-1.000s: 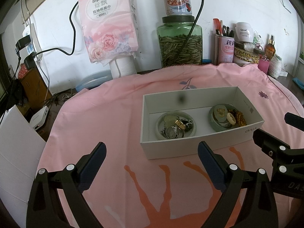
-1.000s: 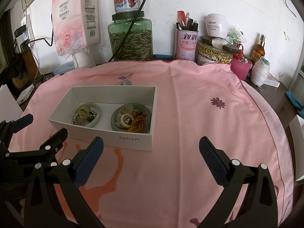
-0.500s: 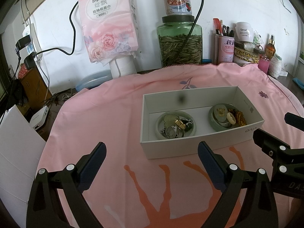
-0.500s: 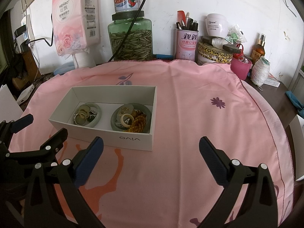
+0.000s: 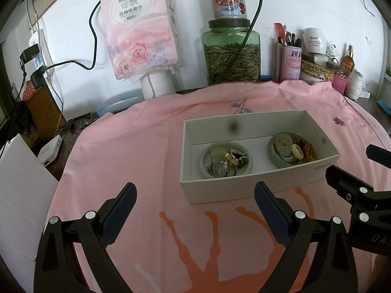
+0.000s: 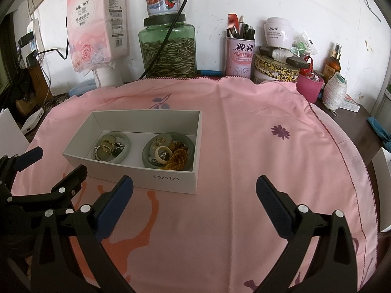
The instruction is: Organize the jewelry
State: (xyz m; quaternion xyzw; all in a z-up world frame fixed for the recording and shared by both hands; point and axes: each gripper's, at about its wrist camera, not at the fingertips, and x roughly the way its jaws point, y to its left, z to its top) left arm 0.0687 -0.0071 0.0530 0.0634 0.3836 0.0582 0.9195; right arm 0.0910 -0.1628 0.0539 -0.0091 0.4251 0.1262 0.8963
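- Left gripper (image 5: pixel 194 195): jaws spread wide, nothing between them; it sits on the near side of the box, toward the box's left end, above the pink cloth (image 5: pixel 146 151).
- Right gripper (image 6: pixel 194 189): jaws also spread wide and empty, on the near side of the box and off its right end. Each gripper shows at the edge of the other's view.
- Orange branching print on the cloth runs from the near wall of the box toward the cameras.
- Box (image 6: pixel 168 178): white cardboard, open top, printed lettering on its near wall; it lies flat on the cloth. This is the landmark.
- Inside the box, 2 round pale-green dishes side by side, apart from each other.
- Left dish (image 6: pixel 125 150): silver-toned rings, gold-toned rings and a dark piece piled in it.
- Right dish (image 6: pixel 146 157): a cream ring (image 6: pixel 163 152), a braided gold-brown cord piece (image 6: pixel 177 160) and a pale round pendant.
- Purple flower print (image 6: pixel 279 131) on the cloth, well to the right of the box.
- Behind the box, past the cloth's edge, against the white wall: green glass jar (image 6: pixel 168 48) of seeds with a can on its lid, tissue pack (image 6: pixel 96 22) to the jar's left, pink tin (image 6: pixel 239 56) holding combs and pens to its right.
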